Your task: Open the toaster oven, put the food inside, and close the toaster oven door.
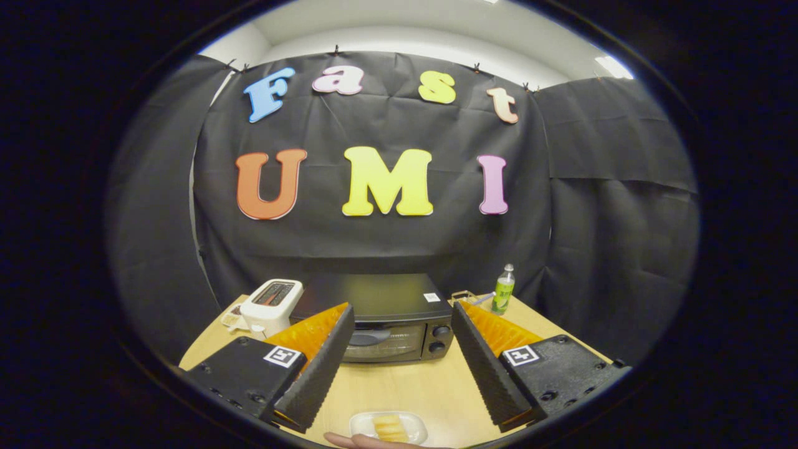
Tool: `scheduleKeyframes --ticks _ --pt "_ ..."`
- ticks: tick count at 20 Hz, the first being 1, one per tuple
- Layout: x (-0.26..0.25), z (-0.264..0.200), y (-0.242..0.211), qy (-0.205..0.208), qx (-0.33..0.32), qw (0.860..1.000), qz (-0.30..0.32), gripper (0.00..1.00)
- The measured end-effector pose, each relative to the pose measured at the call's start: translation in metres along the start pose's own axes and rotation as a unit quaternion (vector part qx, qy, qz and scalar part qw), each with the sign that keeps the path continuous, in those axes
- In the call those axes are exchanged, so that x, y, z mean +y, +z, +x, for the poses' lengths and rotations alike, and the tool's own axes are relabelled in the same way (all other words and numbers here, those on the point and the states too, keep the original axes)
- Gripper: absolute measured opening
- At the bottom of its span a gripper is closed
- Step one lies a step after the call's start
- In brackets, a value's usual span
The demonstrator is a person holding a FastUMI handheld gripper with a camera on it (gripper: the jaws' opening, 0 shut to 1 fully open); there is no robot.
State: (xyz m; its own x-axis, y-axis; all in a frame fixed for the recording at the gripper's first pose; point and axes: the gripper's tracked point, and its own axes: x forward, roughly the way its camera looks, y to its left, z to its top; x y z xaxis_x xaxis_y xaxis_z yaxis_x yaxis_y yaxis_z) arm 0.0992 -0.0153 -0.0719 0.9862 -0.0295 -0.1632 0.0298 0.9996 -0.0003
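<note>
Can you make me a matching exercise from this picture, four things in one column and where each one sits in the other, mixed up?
Things:
1. black toaster oven with a glass door
2. white slot toaster
3. green-labelled clear plastic bottle
4. small white plate of yellow food

Places:
A. at the table's far corner, beyond the oven's knob side
B. nearest, between the open claw fingers, by a hand
C. beside the oven, on the side away from its knobs
D. ahead, mid-table, door shut

Pairs: 1-D, 2-C, 3-A, 4-B
</note>
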Motion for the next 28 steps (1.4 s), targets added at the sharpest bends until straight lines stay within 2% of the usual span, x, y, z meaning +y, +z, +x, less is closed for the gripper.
scheduleKeyframes --ticks 6,15,21,28 --pt "0.007 0.050 -0.035 0.001 0.042 0.999 0.002 1.00" --pt "0.040 0.124 -0.094 0.054 0.073 0.996 0.014 1.00" --pt "0.056 0.157 -0.103 0.068 0.055 0.996 0.017 1.00" --pt "0.069 0.173 -0.101 0.052 0.070 0.996 -0.030 1.00"
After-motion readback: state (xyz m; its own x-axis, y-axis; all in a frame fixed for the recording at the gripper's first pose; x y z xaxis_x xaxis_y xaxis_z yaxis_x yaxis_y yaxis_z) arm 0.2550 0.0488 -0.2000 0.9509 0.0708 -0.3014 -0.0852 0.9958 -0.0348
